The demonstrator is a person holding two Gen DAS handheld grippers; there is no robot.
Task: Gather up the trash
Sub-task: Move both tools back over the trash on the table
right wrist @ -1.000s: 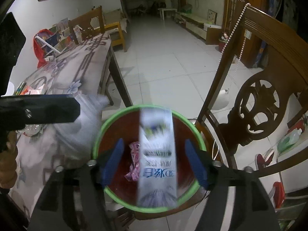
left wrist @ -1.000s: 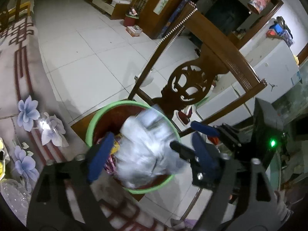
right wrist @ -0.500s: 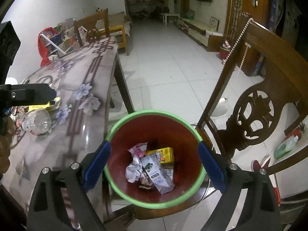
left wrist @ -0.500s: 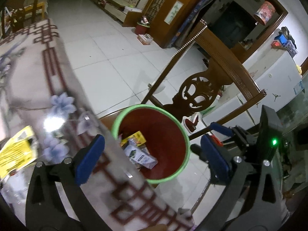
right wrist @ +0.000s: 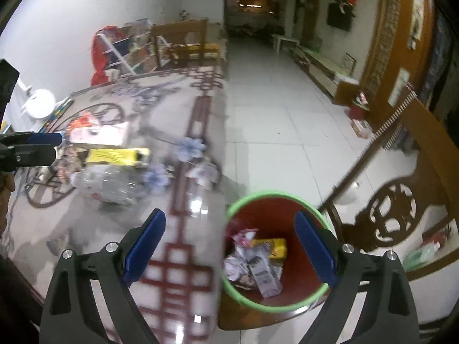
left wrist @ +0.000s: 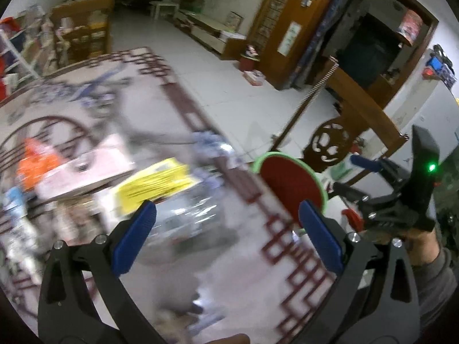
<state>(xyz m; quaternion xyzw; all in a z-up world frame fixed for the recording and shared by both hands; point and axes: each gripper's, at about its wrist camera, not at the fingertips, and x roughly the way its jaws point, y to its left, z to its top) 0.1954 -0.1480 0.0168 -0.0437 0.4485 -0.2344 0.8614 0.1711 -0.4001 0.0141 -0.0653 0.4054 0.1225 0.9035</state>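
My left gripper (left wrist: 228, 235) is open and empty above the patterned table (left wrist: 287, 261). Just ahead of it lie a crumpled clear plastic bottle (left wrist: 186, 218) and a yellow packet (left wrist: 152, 183), both blurred. My right gripper (right wrist: 229, 246) is also open and empty, straddling the table's edge and the red bin with a green rim (right wrist: 266, 193). In the bin lie a small carton (right wrist: 264, 275), a yellow pack (right wrist: 276, 248) and crumpled wrappers (right wrist: 243, 235). The right wrist view also has the bottle (right wrist: 106, 183), the yellow packet (right wrist: 114, 156) and my left gripper (right wrist: 57, 145) at its left edge.
A pink box (left wrist: 86, 166) and an orange item (left wrist: 34, 157) lie farther back on the table. A carved wooden chair (right wrist: 396, 215) stands right of the bin, which sits against the table's edge. White tiled floor (right wrist: 272, 132) stretches beyond. My right gripper (left wrist: 344, 172) is near the bin.
A second ago a white crumpled bag and a carton were falling between the jaws over the bin; both now lie inside. Both grippers opened wider and swung left over the table.
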